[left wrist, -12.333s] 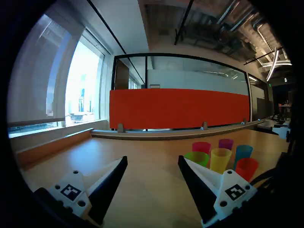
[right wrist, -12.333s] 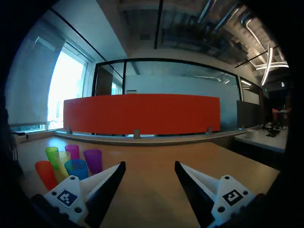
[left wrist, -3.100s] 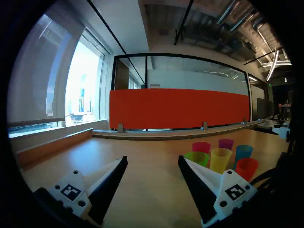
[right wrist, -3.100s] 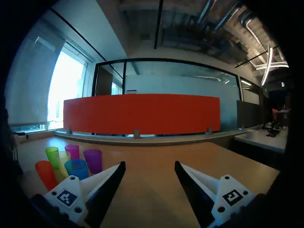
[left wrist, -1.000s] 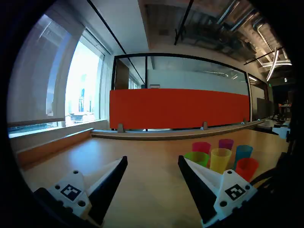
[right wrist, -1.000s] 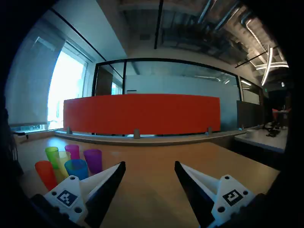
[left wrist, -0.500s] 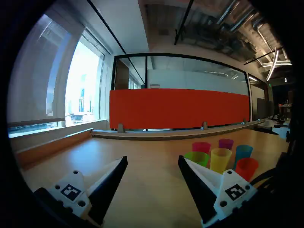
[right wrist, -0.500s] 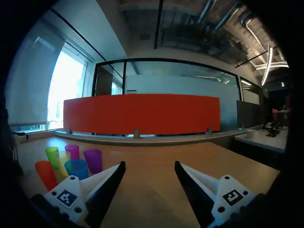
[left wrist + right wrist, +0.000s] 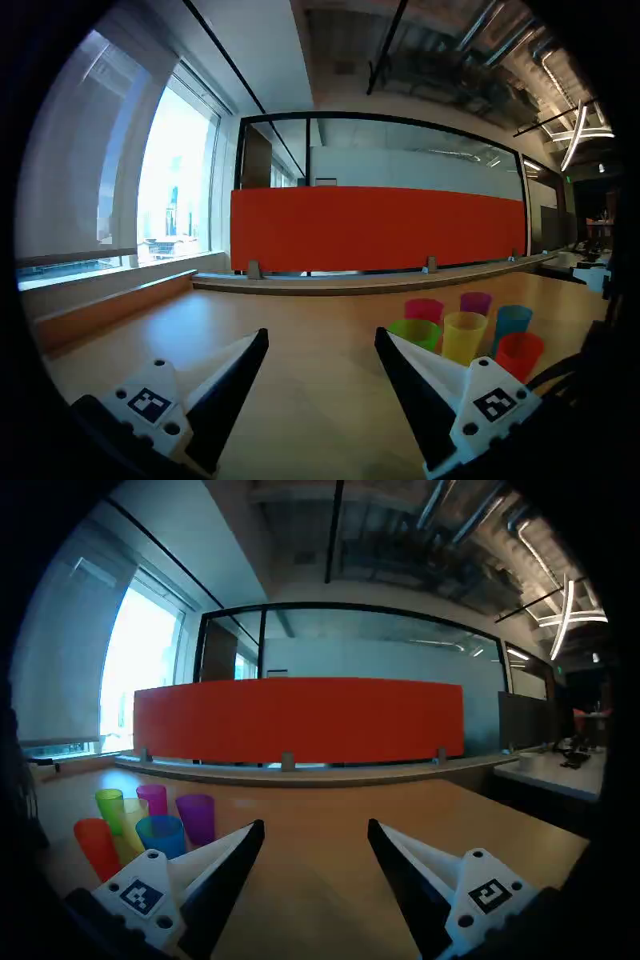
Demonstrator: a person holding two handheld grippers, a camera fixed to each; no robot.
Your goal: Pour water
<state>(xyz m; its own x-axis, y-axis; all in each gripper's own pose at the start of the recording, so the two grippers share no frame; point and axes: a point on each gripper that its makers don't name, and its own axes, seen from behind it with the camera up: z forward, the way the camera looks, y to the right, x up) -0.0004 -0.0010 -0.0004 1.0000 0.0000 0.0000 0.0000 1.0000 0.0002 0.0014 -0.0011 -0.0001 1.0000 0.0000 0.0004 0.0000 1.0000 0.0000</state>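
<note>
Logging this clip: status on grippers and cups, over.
Left hand-held gripper open, empty; right hand-held gripper same. Six cups clustered upright on table, untouched. Nothing blocking them.

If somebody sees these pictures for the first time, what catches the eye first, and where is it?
The long orange-red panel across the far edge of the wooden table stands out first. Next come the six bright plastic cups, grouped close together on the table, to the right of the left gripper and to the left of the right gripper. Both grippers are open and hold nothing.
</note>
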